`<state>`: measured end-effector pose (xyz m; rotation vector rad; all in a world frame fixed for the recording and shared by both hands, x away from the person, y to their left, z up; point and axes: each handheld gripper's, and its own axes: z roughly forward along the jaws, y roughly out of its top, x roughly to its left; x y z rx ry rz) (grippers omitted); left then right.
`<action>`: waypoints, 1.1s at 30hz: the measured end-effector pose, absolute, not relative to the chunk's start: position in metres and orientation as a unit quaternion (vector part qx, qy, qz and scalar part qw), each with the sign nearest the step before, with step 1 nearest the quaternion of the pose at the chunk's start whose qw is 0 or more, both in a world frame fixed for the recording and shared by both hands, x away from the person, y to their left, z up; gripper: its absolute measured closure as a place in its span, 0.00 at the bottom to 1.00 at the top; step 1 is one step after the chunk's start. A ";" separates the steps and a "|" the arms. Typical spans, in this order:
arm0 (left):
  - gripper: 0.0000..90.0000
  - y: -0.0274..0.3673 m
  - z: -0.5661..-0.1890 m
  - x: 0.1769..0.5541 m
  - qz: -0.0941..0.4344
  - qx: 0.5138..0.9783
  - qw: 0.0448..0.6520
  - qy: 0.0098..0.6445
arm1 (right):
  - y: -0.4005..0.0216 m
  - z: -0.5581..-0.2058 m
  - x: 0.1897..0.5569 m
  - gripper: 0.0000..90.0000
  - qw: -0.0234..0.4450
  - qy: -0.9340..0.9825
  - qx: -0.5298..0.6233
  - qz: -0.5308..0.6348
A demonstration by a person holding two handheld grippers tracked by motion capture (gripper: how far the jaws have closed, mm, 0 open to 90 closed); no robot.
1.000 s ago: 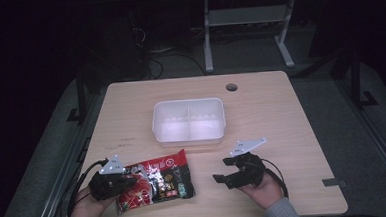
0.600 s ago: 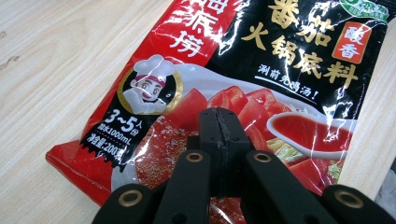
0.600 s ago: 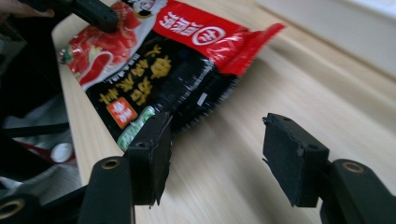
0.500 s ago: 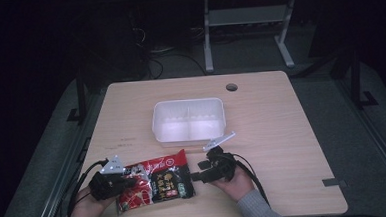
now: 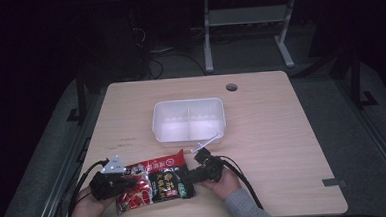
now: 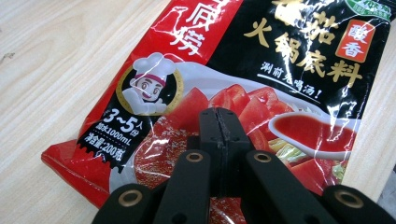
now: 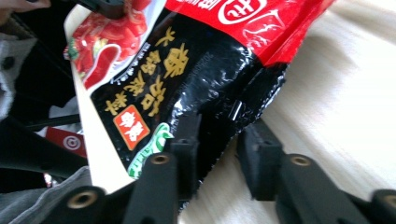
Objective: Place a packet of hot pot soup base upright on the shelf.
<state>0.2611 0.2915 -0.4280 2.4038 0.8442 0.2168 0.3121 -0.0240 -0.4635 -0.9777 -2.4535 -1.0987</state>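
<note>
A red and black sauce packet (image 5: 160, 183) with a chef logo and tomato picture lies near the table's front edge. My left gripper (image 5: 131, 182) is shut, its tips (image 6: 219, 114) over the packet's (image 6: 280, 70) picture side; no fold shows between the jaws. My right gripper (image 5: 192, 176) reaches in from the packet's right end. In the right gripper view the packet's (image 7: 187, 84) black corner lies between the jaws of the right gripper (image 7: 222, 149), which have just been closing. One pad (image 7: 187, 140) is against the film and a gap remains at the other.
A white two-compartment container (image 5: 188, 102) stands at the middle of the wooden table (image 5: 282, 134), just beyond the right gripper. A cable hole (image 5: 231, 87) sits near the far edge. Cables trail from both grippers toward the front edge.
My right gripper has moved left and down from the bare table to the packet's right end, and its jaws have narrowed around the corner. The left gripper and the packet have stayed put.
</note>
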 end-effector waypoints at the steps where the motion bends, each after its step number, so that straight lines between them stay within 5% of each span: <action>1: 1.00 0.291 -0.428 0.261 0.081 0.900 0.288 0.316 | -0.024 -0.464 0.312 0.80 0.140 -0.849 -0.338 -0.381; 14: 1.00 0.293 -0.427 0.261 0.085 0.898 0.292 0.318 | -0.024 -0.460 0.312 0.99 0.148 -0.842 -0.324 -0.405; 33: 0.92 0.289 -0.422 0.260 0.080 0.892 0.316 0.314 | -0.063 -0.410 0.308 1.00 0.111 -0.861 -0.298 -0.397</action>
